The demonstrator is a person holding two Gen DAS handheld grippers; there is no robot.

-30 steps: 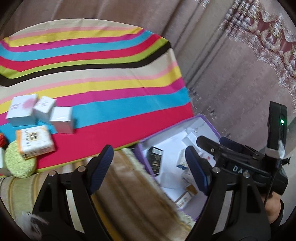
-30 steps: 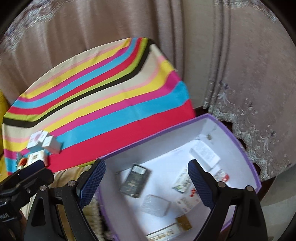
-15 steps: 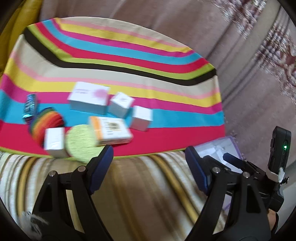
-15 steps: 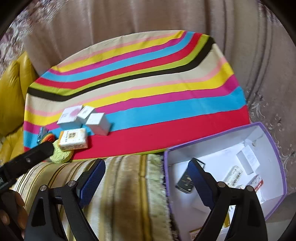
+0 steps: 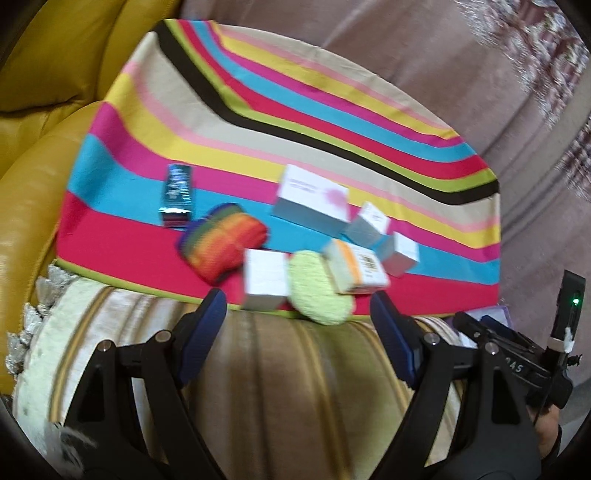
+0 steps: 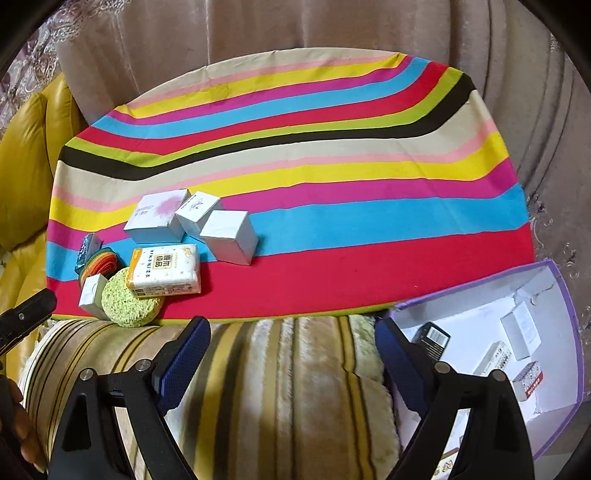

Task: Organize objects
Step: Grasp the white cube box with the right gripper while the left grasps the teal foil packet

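Note:
On the striped cloth (image 6: 332,221) lie several small boxes: a white box with a pink stain (image 6: 157,216), two white cubes (image 6: 229,236), a tissue pack (image 6: 164,271), a green round sponge (image 6: 129,304), a rainbow coil (image 5: 221,243) and a dark blue box (image 5: 177,194). A purple-rimmed white box (image 6: 554,369) at the right holds several small packs. My left gripper (image 5: 299,332) is open and empty just in front of the sponge (image 5: 317,295). My right gripper (image 6: 291,354) is open and empty over the furry striped cover.
A yellow leather sofa (image 5: 33,129) stands at the left. Curtains (image 6: 332,26) hang behind the table. A beige striped furry cover (image 6: 288,398) lies along the table's near edge.
Both grippers have swung left, away from the purple box toward the cluster of boxes. The left gripper now faces the sponge and tissue pack. Nothing was picked up.

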